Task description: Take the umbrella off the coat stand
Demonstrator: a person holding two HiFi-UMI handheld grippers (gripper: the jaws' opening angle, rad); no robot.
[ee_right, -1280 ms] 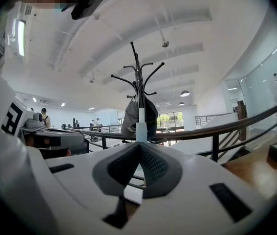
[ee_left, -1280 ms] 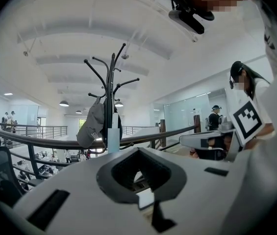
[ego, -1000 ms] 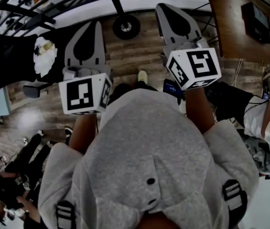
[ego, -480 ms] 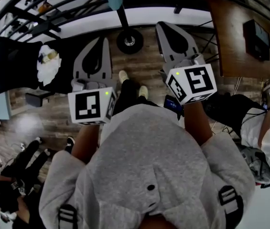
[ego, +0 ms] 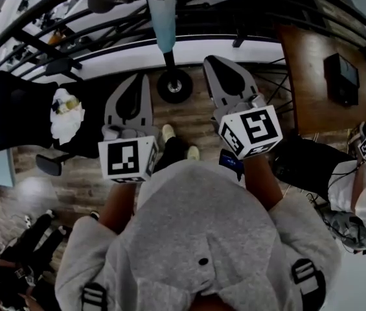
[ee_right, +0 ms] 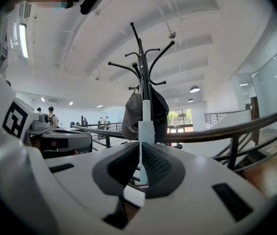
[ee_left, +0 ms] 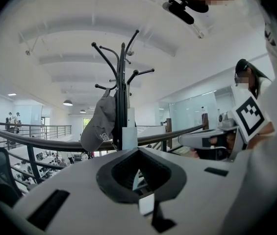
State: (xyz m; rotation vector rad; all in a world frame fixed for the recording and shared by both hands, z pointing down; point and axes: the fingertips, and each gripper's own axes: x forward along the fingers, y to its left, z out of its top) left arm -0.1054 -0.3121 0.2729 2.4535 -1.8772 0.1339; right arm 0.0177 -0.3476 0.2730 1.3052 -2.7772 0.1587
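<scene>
The black coat stand (ee_right: pixel 146 67) rises straight ahead, its round base (ego: pixel 174 85) on the wooden floor. A pale blue folded umbrella (ego: pixel 162 15) hangs along its pole (ee_right: pixel 145 124), and a dark cap (ee_right: pixel 130 112) hangs beside it. Both grippers are held level and point at the stand, short of it. My left gripper (ego: pixel 145 76) is shut and holds nothing; in its own view the stand (ee_left: pixel 122 82) and the cap (ee_left: pixel 100 124) sit just above its jaws (ee_left: pixel 139 151). My right gripper (ego: pixel 210 59) is also shut and holds nothing, with the umbrella lined up above its jaws (ee_right: pixel 140 148).
A dark handrail (ego: pixel 105 41) runs behind the stand, with an open lower floor beyond it. A wooden table (ego: pixel 309 63) stands at the right, a black chair (ego: pixel 17 112) with a white thing at the left. A seated person (ego: pixel 364 186) is at the right.
Both grippers have moved forward towards the coat stand. Its base has come closer to them, and the hanging umbrella has come into the head view.
</scene>
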